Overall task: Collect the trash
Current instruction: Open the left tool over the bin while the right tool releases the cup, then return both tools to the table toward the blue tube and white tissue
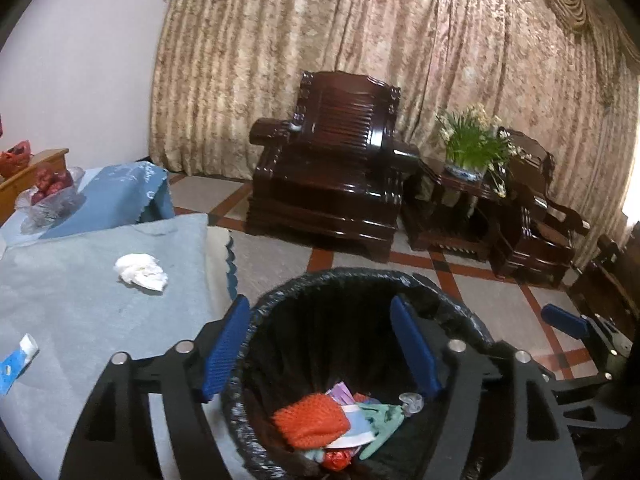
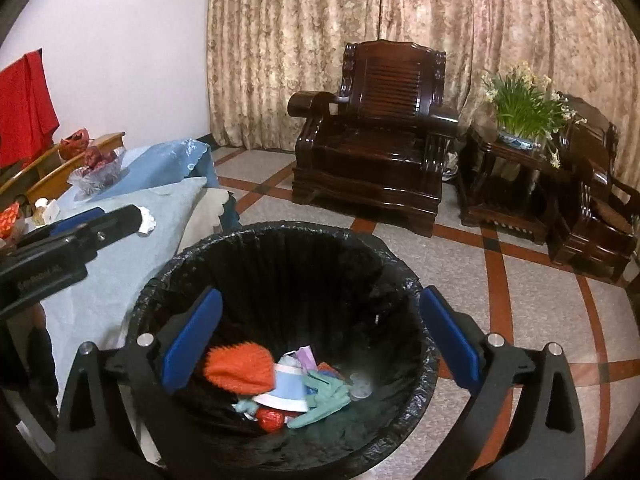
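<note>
A black-lined trash bin [image 1: 360, 280] [image 2: 280, 240] stands on the floor beside the table. It holds an orange net [image 1: 312, 420] [image 2: 238, 368], a green glove [image 2: 324, 396], wrappers and other scraps. My left gripper [image 1: 320, 344] is open and empty over the bin's left rim. My right gripper [image 2: 320, 336] is open and empty above the bin. A crumpled white tissue [image 1: 142, 272] [image 2: 146, 222] and a blue wrapper [image 1: 16, 364] lie on the light blue tablecloth [image 1: 80, 312]. The right gripper also shows at the right edge of the left wrist view [image 1: 568, 322].
A bowl of red fruit [image 1: 52, 188] [image 2: 100, 168] sits at the table's far end. Dark wooden armchairs [image 1: 332, 168] [image 2: 372, 140] and a side table with a flower pot [image 1: 468, 160] [image 2: 520, 128] stand before the curtain. Tiled floor [image 2: 520, 280] lies between.
</note>
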{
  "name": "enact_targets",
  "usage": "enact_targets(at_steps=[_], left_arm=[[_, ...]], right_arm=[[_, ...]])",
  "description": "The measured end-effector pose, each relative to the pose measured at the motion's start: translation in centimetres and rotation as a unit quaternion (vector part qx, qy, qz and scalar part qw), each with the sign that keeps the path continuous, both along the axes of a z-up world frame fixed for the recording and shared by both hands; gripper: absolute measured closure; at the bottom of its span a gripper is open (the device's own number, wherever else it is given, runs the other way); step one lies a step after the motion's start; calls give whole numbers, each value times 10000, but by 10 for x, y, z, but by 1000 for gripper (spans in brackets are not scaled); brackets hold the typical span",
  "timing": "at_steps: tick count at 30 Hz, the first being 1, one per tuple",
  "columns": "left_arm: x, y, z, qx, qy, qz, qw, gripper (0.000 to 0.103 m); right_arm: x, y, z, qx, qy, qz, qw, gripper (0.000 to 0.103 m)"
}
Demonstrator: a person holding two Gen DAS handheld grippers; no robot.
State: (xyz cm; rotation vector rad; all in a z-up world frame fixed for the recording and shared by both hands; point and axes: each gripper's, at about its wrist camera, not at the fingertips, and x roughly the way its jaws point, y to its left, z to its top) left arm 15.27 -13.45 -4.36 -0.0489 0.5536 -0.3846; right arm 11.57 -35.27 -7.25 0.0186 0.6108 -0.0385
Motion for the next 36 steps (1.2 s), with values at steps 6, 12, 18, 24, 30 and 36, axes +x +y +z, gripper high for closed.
enact_targets(at_steps=[6,12,18,24,30,36], left_arm=[[-6,34,11,11,-166,313,9994,22],[-12,72,13,105,-232,728,9970,22],[-19,116,5,231,-210,1193,9924,22],[-22,171,-7,453,-176,1706,9841,22],[-17,229,-28,690,6,2238,9722,22],[-8,276,-58,798,310,2650,9604,22]], right_arm=[[-4,17,9,99,-127,149,9998,6],[0,48,17,175,-192,462,9986,6],[8,91,21,189,-206,863,9959,6],[23,134,21,248,-203,1206,9922,6],[40,186,13,258,-106,1593,9868,6],[57,234,2,206,40,1934,9809,6]])
